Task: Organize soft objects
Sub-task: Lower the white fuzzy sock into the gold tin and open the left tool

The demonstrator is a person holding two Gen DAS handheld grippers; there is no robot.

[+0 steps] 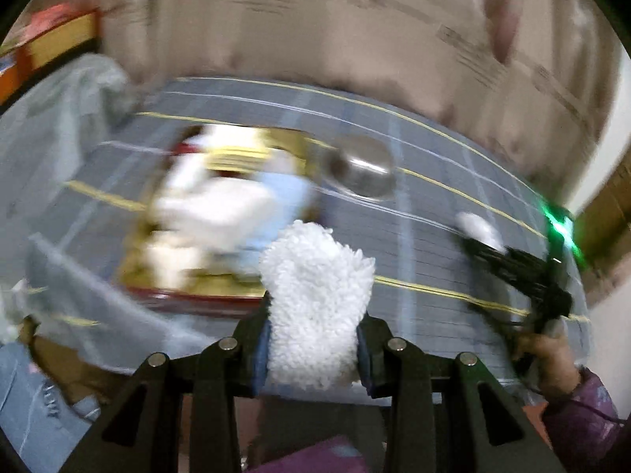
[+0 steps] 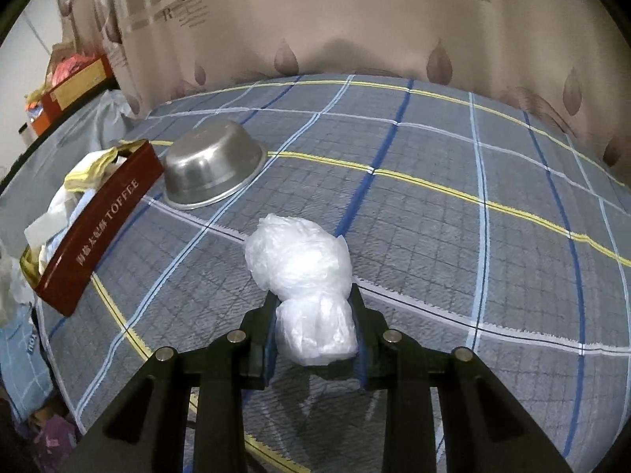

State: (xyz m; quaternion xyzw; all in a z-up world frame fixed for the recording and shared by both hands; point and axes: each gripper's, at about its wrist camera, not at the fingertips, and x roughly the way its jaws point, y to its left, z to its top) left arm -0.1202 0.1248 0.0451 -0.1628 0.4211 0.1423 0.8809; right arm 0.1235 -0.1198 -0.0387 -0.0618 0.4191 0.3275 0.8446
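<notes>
Red-brown, the TOFFEE tin (image 2: 100, 232) sits at the left of the checked bedspread (image 2: 434, 205), stuffed with white and yellow soft things; a steel bowl (image 2: 215, 165) lies upturned just beside it. The left claw (image 1: 313, 349) is clenched on a fluffy white cloth (image 1: 315, 299), near the tin. The right claw (image 2: 315, 327) grips a crumpled clear plastic bag (image 2: 299, 260) above the bedspread.

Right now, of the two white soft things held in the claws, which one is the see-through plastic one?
The crumpled plastic bag in the right claw: glossy, translucent and wrinkled. The left claw holds a fluffy white cloth, opaque and shaggy.
</notes>
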